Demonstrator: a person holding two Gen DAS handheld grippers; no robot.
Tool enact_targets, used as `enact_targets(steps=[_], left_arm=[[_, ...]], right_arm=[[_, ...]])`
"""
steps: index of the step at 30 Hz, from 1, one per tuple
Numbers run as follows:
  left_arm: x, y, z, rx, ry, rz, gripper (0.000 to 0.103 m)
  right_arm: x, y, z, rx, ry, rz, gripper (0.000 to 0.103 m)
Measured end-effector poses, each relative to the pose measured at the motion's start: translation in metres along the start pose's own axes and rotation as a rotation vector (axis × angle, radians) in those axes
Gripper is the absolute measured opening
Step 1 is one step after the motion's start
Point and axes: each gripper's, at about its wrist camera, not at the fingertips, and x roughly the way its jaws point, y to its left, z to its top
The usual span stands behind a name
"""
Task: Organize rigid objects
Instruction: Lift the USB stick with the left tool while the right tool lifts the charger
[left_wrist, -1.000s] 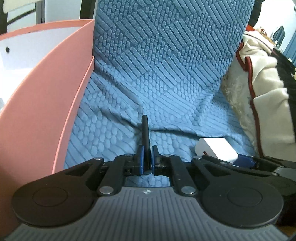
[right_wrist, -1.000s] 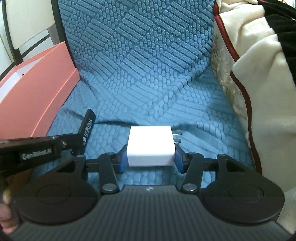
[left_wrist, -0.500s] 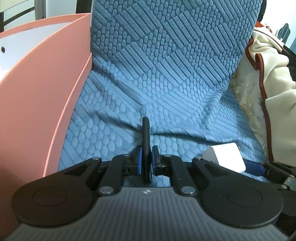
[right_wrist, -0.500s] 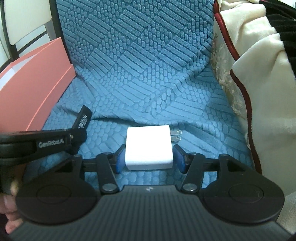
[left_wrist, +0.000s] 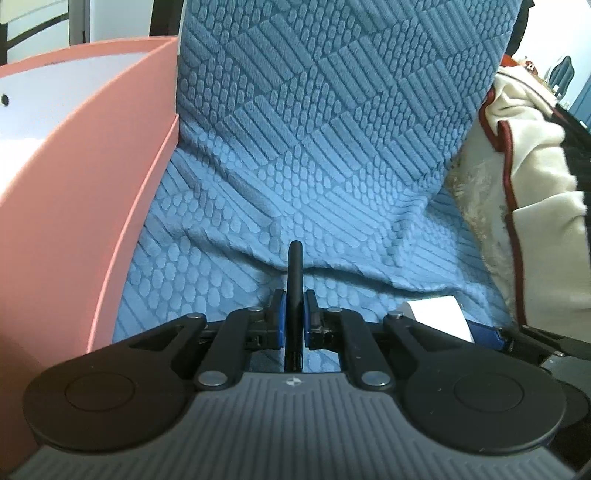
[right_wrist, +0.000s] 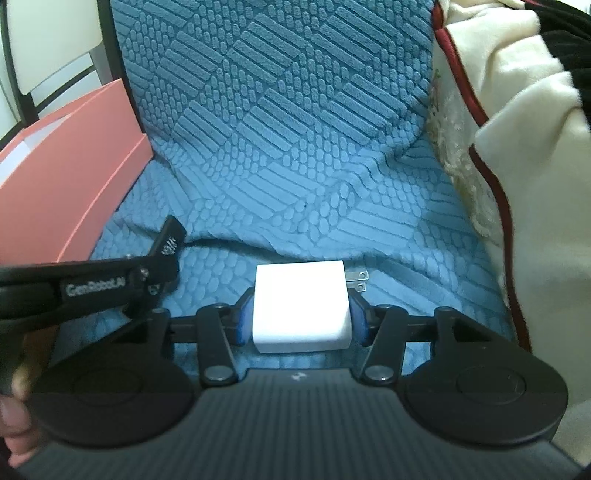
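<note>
My left gripper (left_wrist: 294, 314) is shut on a thin flat black object (left_wrist: 295, 273), held edge-on above the blue seat. It also shows in the right wrist view (right_wrist: 169, 242), sticking out of the left gripper (right_wrist: 155, 275). My right gripper (right_wrist: 301, 317) is shut on a white plug adapter (right_wrist: 301, 306) with two metal prongs (right_wrist: 356, 280) pointing right. The adapter also shows in the left wrist view (left_wrist: 439, 319) at lower right. A pink box (left_wrist: 85, 177) with a white inside stands at the left.
A blue textured cushion (left_wrist: 314, 147) covers the seat and backrest. A cream blanket with dark red trim (right_wrist: 517, 129) lies on the right. The pink box (right_wrist: 66, 166) edges the seat on the left. A chair frame (right_wrist: 22, 74) is behind it.
Both grippers have risen and pulled back a little from the seat, keeping their objects. The pink box sits lower and farther off in the views.
</note>
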Motion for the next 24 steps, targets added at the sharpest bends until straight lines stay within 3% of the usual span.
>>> enact_targets(steps=[8, 24], left_arm=[[-0.036, -0.006, -0.004, -0.033, -0.017, 0.008, 0.011], [-0.118, -0.024, -0.006, -0.103, -0.032, 0.0, 0.011]], right_arm=[[-0.034, -0.009, -0.004, 0.055, -0.022, 0.028, 0.054], [-0.105, -0.012, -0.001, 0.012, 0.002, 0.105, 0.054]])
